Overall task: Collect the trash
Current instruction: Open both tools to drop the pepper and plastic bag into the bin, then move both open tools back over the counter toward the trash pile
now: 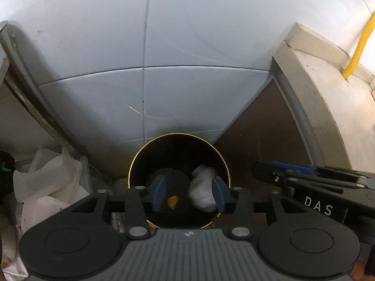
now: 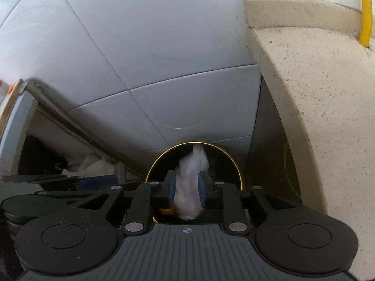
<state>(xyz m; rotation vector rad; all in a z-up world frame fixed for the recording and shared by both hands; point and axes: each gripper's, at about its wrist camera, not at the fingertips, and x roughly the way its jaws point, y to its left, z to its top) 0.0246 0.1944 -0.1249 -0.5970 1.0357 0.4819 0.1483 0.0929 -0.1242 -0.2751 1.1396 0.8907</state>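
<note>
Wall tiles, pale grey, rise behind the round black bin, gold-rimmed, where we hold both tools. Over its mouth, our left gripper has its fingers spread, a white crumpled wad lying against the right pad. Our right gripper frames another blurred white wad above the bin; whether the pads pinch it, we cannot tell.

A gold-rimmed black bin and white bags sit on the floor.
</note>
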